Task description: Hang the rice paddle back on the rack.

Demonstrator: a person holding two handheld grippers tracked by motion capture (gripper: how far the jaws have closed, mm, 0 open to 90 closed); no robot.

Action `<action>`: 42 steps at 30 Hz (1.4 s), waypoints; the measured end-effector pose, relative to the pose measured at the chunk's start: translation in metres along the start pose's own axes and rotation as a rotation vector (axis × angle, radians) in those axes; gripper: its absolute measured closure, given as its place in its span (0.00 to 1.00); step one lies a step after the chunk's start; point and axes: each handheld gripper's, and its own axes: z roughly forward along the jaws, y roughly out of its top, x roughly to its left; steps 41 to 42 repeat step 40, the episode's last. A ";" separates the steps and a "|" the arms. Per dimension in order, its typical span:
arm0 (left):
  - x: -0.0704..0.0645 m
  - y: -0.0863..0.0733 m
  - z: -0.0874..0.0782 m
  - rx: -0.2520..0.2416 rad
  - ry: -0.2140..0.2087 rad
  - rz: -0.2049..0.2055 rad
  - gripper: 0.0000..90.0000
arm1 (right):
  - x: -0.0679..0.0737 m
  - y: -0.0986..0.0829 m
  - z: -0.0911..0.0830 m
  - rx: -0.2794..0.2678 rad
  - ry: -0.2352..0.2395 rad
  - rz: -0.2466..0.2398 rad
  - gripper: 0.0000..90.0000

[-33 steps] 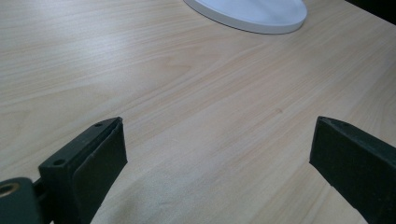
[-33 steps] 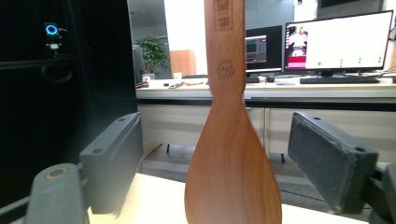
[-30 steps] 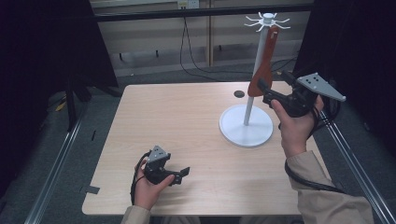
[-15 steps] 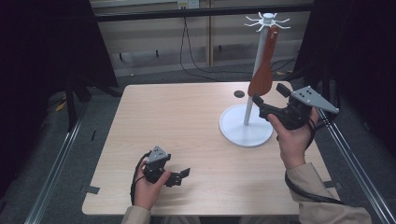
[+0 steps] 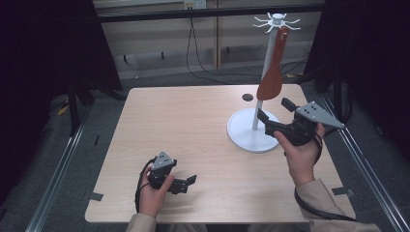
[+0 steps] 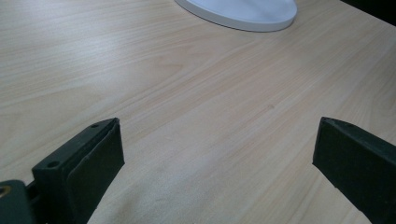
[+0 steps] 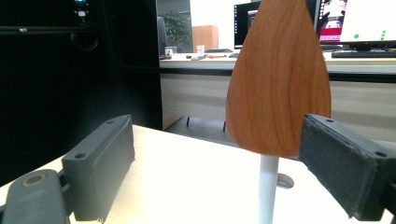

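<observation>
My right claw is wide open and grips nothing. In the right gripper view its two black jaws stand far apart with the wooden spatula between them but farther off; the broad end of the blade hangs down, and its right edge lies just behind my right jaw in that view. I cannot tell whether the jaw touches the wood there. From the high view the claw sits just beside the white stand, over the right side of its round base, with the pole close in front of the jaw tips.

The spatula hangs from the hooks at the top of the stand, blade downward, beside the pole and clear of the tabletop.

My left claw is open too, jaws well spread, empty. It rests low at the near left of the tabletop, well apart from the stand. In the left gripper view bare wood lies between its jaws, and the stand's white base shows far ahead.
</observation>
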 end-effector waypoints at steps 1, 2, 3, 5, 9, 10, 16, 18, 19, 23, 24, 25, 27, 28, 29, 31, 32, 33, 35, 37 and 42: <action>0.000 0.000 0.000 0.000 0.002 0.002 0.02 | 0.000 -0.002 -0.001 0.007 0.002 -0.003 0.12; 0.000 0.000 0.000 0.000 0.002 0.002 0.02 | 0.000 -0.004 -0.001 0.010 0.001 -0.008 0.12; 0.000 0.000 0.000 0.000 0.002 0.002 0.02 | 0.000 -0.004 -0.001 0.010 0.001 -0.008 0.12; 0.000 0.000 0.000 0.000 0.002 0.003 0.02 | 0.000 -0.008 -0.002 0.013 0.008 -0.001 0.11; 0.000 0.000 -0.001 -0.003 0.001 0.008 0.02 | 0.001 -0.015 -0.005 0.013 0.010 0.005 0.11; 0.000 0.000 -0.001 -0.003 0.003 0.009 0.02 | 0.001 -0.016 -0.006 0.014 0.010 0.005 0.11; 0.000 0.000 -0.001 -0.003 0.004 0.009 0.02 | 0.001 -0.027 -0.012 0.020 0.016 0.016 0.11; 0.000 0.000 -0.001 -0.002 0.004 0.012 0.02 | 0.000 -0.032 -0.015 0.020 0.021 0.023 0.11; 0.000 0.000 -0.001 -0.002 0.004 0.012 0.02 | 0.000 -0.032 -0.015 0.020 0.021 0.023 0.11; -0.001 0.000 -0.001 -0.003 0.001 0.017 0.02 | 0.001 -0.041 -0.020 0.025 0.025 0.012 0.11; -0.001 0.000 -0.001 -0.003 0.001 0.017 0.02 | 0.001 -0.041 -0.020 0.025 0.025 0.012 0.11; -0.002 0.000 0.000 -0.003 0.000 0.016 0.02 | 0.002 -0.042 -0.022 0.031 0.024 0.013 0.11; -0.002 0.000 0.000 -0.002 0.001 0.020 0.02 | 0.002 -0.046 -0.023 0.030 0.031 0.015 0.11; -0.002 -0.001 0.000 -0.002 -0.001 0.020 0.02 | 0.002 -0.050 -0.026 0.038 0.023 0.006 0.11; -0.002 0.000 0.000 -0.001 0.001 0.024 0.02 | 0.002 -0.051 -0.027 0.037 0.023 0.009 0.11; -0.002 0.000 -0.001 -0.002 0.000 0.025 0.02 | 0.002 -0.054 -0.029 0.037 0.026 0.013 0.11; -0.002 0.000 -0.001 -0.002 0.000 0.026 0.02 | 0.002 -0.056 -0.030 0.038 0.028 0.017 0.11; -0.002 -0.001 -0.001 -0.002 0.001 0.026 0.02 | 0.002 -0.058 -0.031 0.040 0.026 0.016 0.10; -0.002 -0.001 -0.001 -0.002 0.004 0.029 0.02 | 0.002 -0.061 -0.033 0.038 0.031 0.027 0.10; -0.002 -0.001 -0.001 -0.001 0.003 0.028 0.02 | 0.003 -0.064 -0.035 0.043 0.033 0.027 0.10; -0.002 -0.001 0.000 0.006 0.005 0.035 0.02 | 0.003 -0.068 -0.036 0.051 0.037 0.027 0.10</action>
